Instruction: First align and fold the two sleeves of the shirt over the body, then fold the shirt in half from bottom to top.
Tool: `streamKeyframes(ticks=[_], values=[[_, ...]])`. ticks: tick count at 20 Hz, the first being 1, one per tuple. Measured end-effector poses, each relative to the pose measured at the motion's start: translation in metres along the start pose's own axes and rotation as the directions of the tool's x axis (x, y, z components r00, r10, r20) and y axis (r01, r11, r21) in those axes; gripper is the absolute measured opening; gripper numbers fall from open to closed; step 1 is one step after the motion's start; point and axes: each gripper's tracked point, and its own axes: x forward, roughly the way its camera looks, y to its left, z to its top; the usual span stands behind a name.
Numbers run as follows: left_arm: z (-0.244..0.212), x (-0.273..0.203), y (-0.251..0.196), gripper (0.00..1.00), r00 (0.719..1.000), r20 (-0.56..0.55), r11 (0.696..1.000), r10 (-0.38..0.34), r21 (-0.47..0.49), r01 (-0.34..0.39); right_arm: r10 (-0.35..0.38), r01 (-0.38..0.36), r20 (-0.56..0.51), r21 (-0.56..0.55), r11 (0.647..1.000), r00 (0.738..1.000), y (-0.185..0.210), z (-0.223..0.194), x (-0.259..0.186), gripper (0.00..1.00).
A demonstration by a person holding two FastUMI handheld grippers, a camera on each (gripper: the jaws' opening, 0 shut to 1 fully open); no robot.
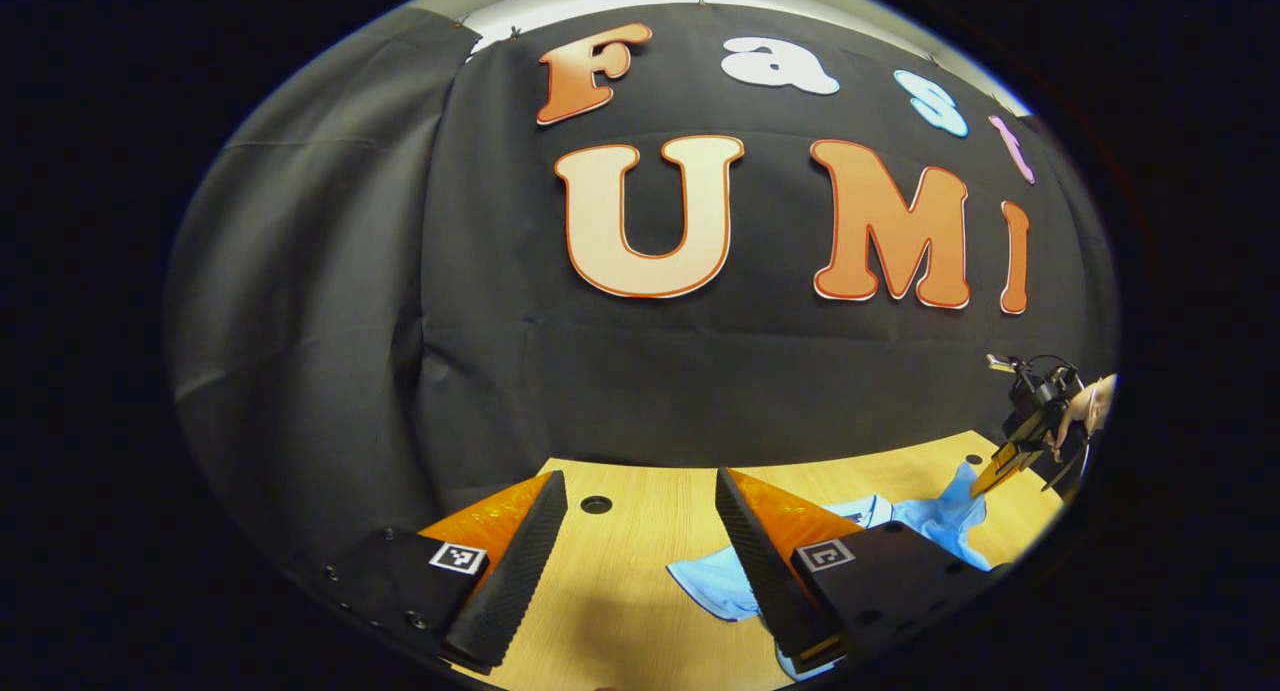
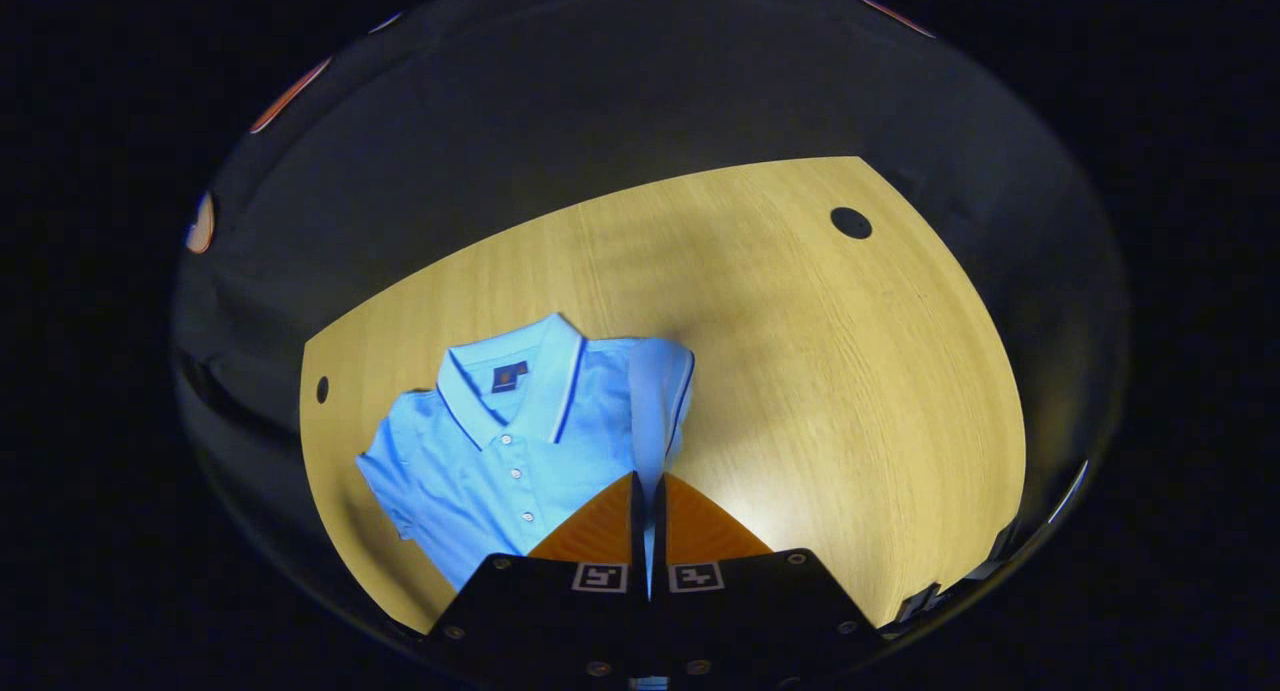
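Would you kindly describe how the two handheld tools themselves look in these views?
Each tool has a black body studded with small screws and a square black-and-white marker tag at the base of each wedge-shaped finger. The left tool has ribbed inner finger faces. The right tool appears far off in the left gripper view as a dark assembly with a thin cable.

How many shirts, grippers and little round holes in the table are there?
Blue polo shirt: 1
Grippers: 2, the left gripper open over the table, the right gripper pinching the shirt's sleeve
Round holes in the wooden table: 2, one and another
Total: 5
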Motion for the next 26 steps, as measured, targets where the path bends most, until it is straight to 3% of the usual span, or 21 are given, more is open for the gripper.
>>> streamKeyframes(ticks=[8, 11, 16, 18, 20, 21, 22, 24, 25, 26], values=[[-0.011, -0.003, 0.038, 0.97, 0.999, -0.019, 1.000, 0.026, -0.004, -0.026, 0.061, -0.064, -0.043, -0.082, 0.995, 0.997, 0.076, -0.033, 0.017, 0.01], [-0.015, -0.004, 0.050, 0.97, 0.999, -0.028, 0.999, 0.039, -0.002, -0.039, 0.125, -0.129, -0.053, -0.080, 0.988, 0.991, 0.109, -0.043, 0.024, 0.02], [-0.020, -0.007, 0.056, 0.97, 0.998, -0.037, 0.999, 0.048, -0.012, -0.049, 0.158, -0.166, -0.088, -0.091, 0.982, 0.984, 0.132, -0.059, 0.028, 0.03], [-0.020, -0.007, 0.055, 0.97, 0.998, -0.039, 0.999, 0.048, -0.016, -0.048, 0.184, -0.192, -0.088, -0.091, 0.977, 0.979, 0.140, -0.062, 0.026, 0.11], [-0.022, -0.007, 0.055, 0.97, 0.998, -0.042, 0.999, 0.049, -0.019, -0.050, 0.210, -0.215, -0.068, -0.091, 0.972, 0.975, 0.147, -0.059, 0.019, 0.28], [-0.023, -0.006, 0.054, 0.96, 0.998, -0.048, 0.999, 0.050, -0.014, -0.051, 0.221, -0.225, -0.057, -0.095, 0.970, 0.974, 0.148, -0.058, 0.015, 0.50], [-0.024, -0.005, 0.053, 0.97, 0.997, -0.055, 0.999, 0.048, -0.006, -0.048, 0.221, -0.225, -0.047, -0.101, 0.969, 0.974, 0.148, -0.057, 0.013, 0.54], [-0.022, 0.000, 0.046, 0.97, 0.997, -0.068, 0.999, 0.040, 0.003, -0.040, 0.208, -0.208, -0.017, -0.111, 0.972, 0.978, 0.142, -0.054, 0.006, 0.88], [-0.021, 0.004, 0.040, 0.96, 0.996, -0.080, 1.000, 0.031, -0.002, -0.031, 0.199, -0.197, 0.001, -0.117, 0.973, 0.980, 0.138, -0.051, 0.005, 0.98], [-0.025, 0.006, 0.033, 0.96, 0.995, -0.096, 1.000, 0.022, -0.005, -0.023, 0.198, -0.194, 0.024, -0.118, 0.974, 0.980, 0.134, -0.047, -0.001, 0.99]])
